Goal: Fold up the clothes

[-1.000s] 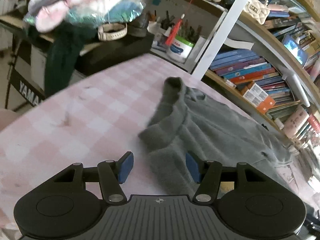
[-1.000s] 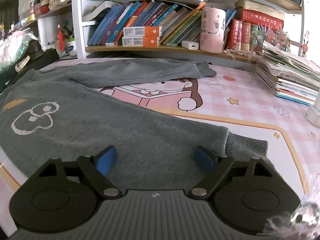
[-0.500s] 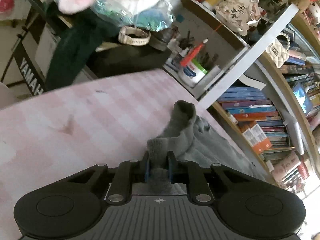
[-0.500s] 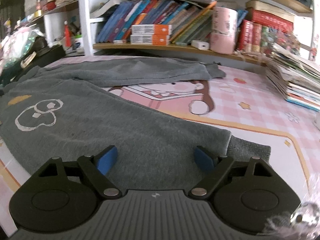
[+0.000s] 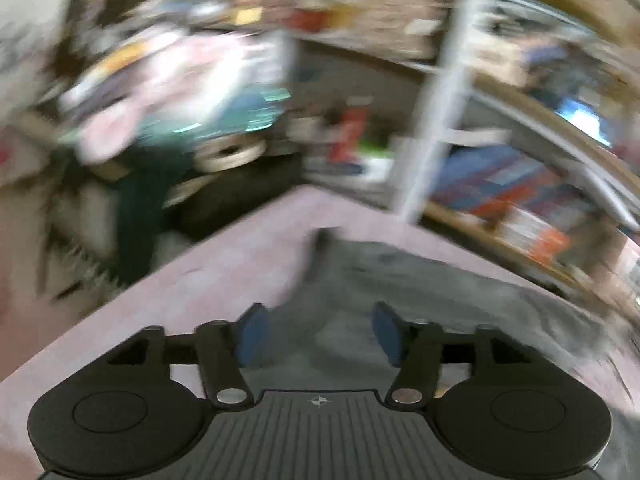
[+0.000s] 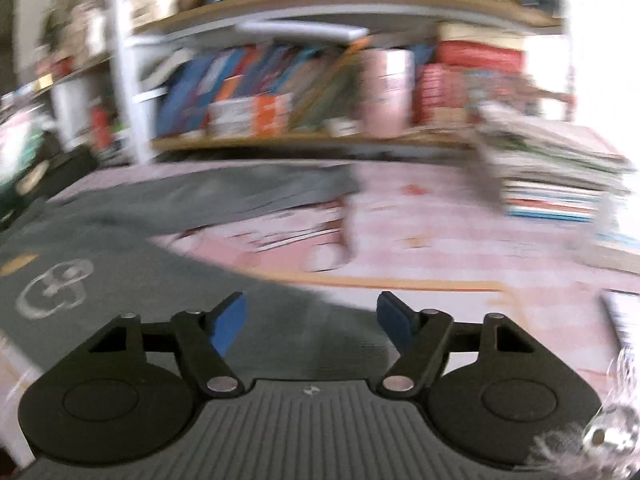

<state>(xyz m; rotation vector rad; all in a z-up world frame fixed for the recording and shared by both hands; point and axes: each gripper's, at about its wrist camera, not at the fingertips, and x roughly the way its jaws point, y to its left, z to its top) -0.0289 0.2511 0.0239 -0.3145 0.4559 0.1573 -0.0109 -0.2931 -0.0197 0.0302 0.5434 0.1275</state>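
Both views smeared by motion blur; fine detail lost throughout.

From the left wrist: far left of the jaws, a dark hanging cloth [image 5: 136, 216] below a heap of pink and teal bundles [image 5: 180, 92], with a pale ring-shaped object [image 5: 230, 154] just under the heap. Under and left of the jaws, a pale pink table cover [image 5: 192, 284], checks barely traceable. Left gripper [image 5: 320, 334] with blue pads [image 5: 252, 334] spread wide apart, nothing between them but air. Ahead of and between the jaws, running off to the right, the grey garment [image 5: 420, 288] lying on the table, its cuffed end [image 5: 320, 240] pointing away from the jaws. Beyond, a white shelf post [image 5: 436, 120], a red and green blur [image 5: 352, 136] left of the post, then rows of books [image 5: 500, 184] on a wooden shelf to the right.

From the right wrist: left of the jaws, the same grey garment [image 6: 120, 240] spread flat, carrying a white outlined motif [image 6: 54, 290] and a small yellow patch [image 6: 18, 263]. Right gripper [image 6: 312, 318] likewise open wide, blue pads [image 6: 228, 322] well apart, garment edge lying under and between them, untouched by either pad as far as visible. Ahead, the pink printed table cover [image 6: 440, 248] with an orange band [image 6: 400, 283]. Further back, a shelf of upright books [image 6: 224, 80], an orange and white box [image 6: 256, 114], a pink cylinder [image 6: 386, 92]. Right of the jaws, a stack of magazines or papers [image 6: 560, 176].

No writing, brand or label readable anywhere.
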